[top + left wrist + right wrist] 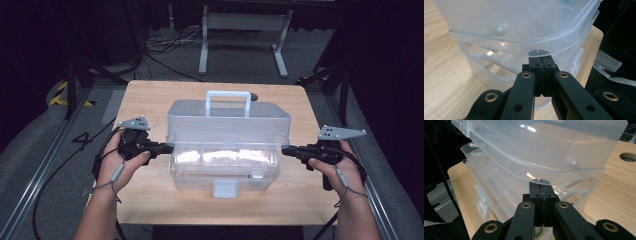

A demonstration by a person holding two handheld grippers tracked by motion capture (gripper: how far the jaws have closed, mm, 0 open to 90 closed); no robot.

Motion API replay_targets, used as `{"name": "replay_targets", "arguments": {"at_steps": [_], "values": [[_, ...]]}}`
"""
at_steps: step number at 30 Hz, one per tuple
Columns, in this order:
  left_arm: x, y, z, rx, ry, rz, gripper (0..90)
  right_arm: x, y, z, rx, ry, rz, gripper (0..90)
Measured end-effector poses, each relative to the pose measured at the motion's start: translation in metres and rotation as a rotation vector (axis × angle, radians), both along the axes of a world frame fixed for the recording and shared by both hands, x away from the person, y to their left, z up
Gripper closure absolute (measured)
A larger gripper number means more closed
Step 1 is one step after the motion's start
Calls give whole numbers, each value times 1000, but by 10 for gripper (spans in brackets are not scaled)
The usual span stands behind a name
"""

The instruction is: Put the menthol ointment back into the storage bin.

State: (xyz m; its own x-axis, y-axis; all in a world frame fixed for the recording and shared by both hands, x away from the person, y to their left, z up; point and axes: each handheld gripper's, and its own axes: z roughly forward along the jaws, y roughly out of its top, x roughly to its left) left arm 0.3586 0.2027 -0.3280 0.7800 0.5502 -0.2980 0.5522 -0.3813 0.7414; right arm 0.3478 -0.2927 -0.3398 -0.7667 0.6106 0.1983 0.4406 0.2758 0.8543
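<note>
A clear plastic toolbox stands in the middle of the wooden table point(145, 100). Its lid point(227, 122), with a white handle point(228, 96), is tilted up off the base point(225, 170). A white latch point(225, 189) hangs at the front. My left gripper point(169, 148) is shut, its tips right under the lid's left rim point(506, 40); close up, the left gripper point(541, 61) holds nothing. My right gripper point(285, 150) is shut too, with its tips under the lid's right rim point(564, 173). Seen close, the right gripper point(540, 185) has nothing between its pads.
A round hole point(627, 157) lies in the tabletop behind the box. Bare wood surrounds the box on all sides. Beyond the table are a grey stand point(245, 30), cables on the floor and dark frame legs at both sides.
</note>
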Motion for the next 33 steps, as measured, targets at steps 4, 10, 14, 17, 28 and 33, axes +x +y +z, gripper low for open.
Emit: {"name": "replay_targets", "arguments": {"at_steps": [4,10,14,17,28,33], "values": [[-1,1,0,-9,36,-10,899,-1,-1,0,-5,22,7,898],[-2,0,0,-4,54,-25,899,-3,-2,1,-17,34,13,897],[-1,1,-1,6,59,-41,898,-3,-3,1,-27,42,20,897],[-1,2,-1,15,59,-46,897,-3,-2,0,-33,47,24,897],[-2,14,0,27,72,-12,898,-2,0,-2,-63,59,32,897],[0,21,0,55,51,53,898,-3,0,-2,-68,59,32,897]]}}
